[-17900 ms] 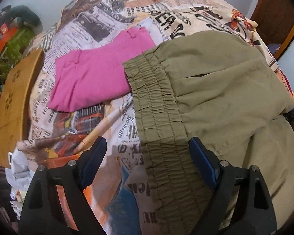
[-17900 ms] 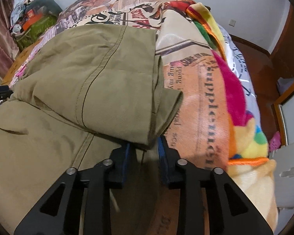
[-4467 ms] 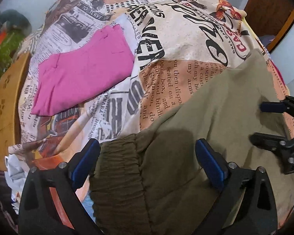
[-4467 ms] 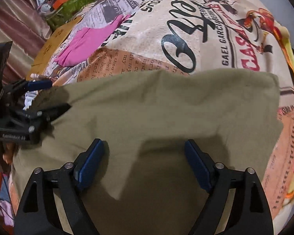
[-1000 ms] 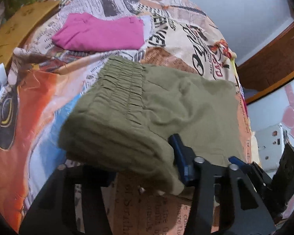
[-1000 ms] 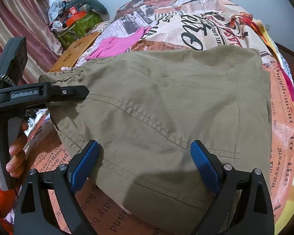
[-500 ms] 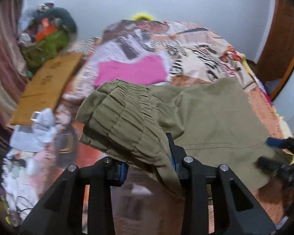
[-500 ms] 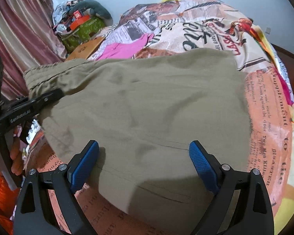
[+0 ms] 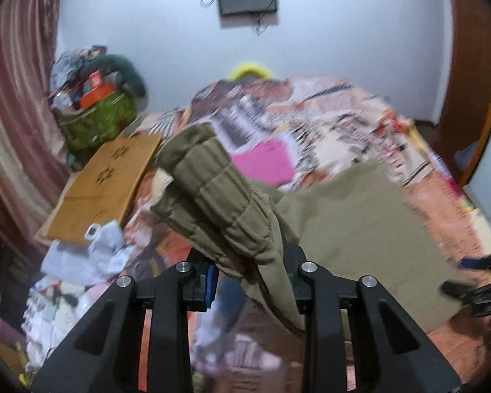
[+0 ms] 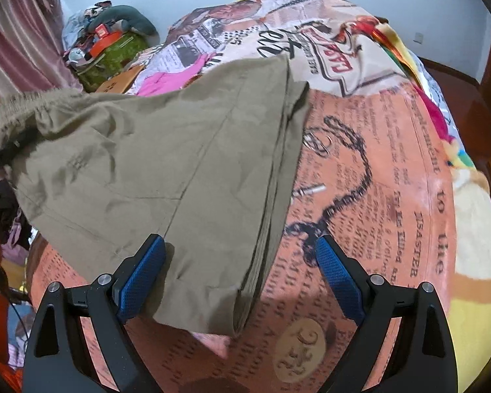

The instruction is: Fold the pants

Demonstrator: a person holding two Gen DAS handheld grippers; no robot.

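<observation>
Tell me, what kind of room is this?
Most likely a bedroom. A bed with a newspaper-print blanket fills the view, olive pants and a pink garment lie on it, and curtains hang along the wall.

Even, soft indoor light — left wrist view motion-blurred, right sharper — fisheye corners dark.

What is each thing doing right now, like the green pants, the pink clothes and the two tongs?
Olive pants: folded, waistband end lifted, leg end lying on the bed.
Left tongs: shut on the pants' elastic waistband, holding it up.
Right tongs: open, over the pants' leg hems, gripping nothing.
Pink garment: folded, lying flat on the bed beyond the pants.
Patterned bedspread: spread over the bed.
</observation>
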